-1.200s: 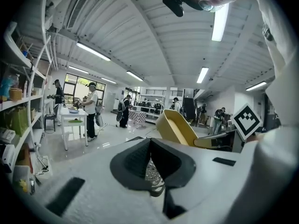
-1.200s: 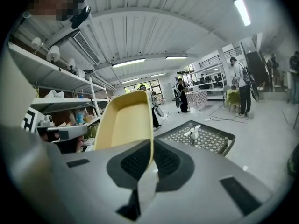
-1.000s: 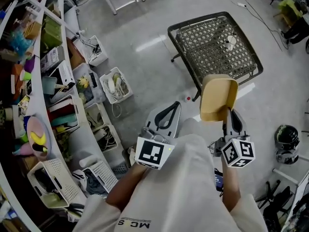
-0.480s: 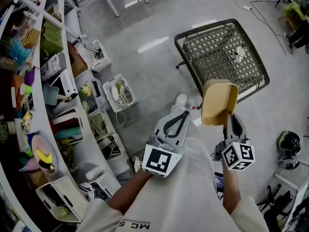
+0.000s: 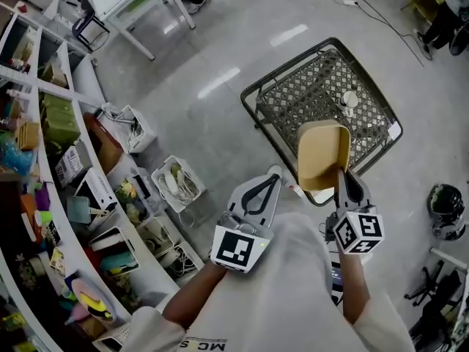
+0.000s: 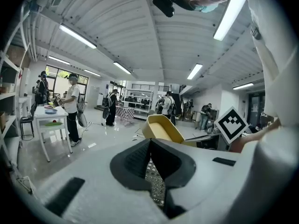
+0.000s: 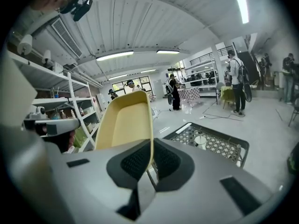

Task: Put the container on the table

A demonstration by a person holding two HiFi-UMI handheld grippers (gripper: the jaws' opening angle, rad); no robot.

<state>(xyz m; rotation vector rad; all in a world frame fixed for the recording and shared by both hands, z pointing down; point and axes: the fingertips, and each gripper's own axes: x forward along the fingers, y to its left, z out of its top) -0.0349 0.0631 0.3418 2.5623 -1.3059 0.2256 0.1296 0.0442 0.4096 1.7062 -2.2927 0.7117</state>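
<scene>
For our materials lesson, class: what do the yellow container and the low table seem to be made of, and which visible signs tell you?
The container: likely plastic, matt pale yellow; a thin moulded wall, rounded corners and one even colour. The table: probably metal with a dark painted finish; an open lattice mesh top in a thin frame, with the floor showing through.

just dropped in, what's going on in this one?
A person is carrying a yellow container toward a black mesh table. The right hand-held gripper is shut on the container's rim and holds it up on edge over the table's near side, not yet set down. The left hand-held gripper is shut with nothing in it. A small white object sits on the table.
</scene>
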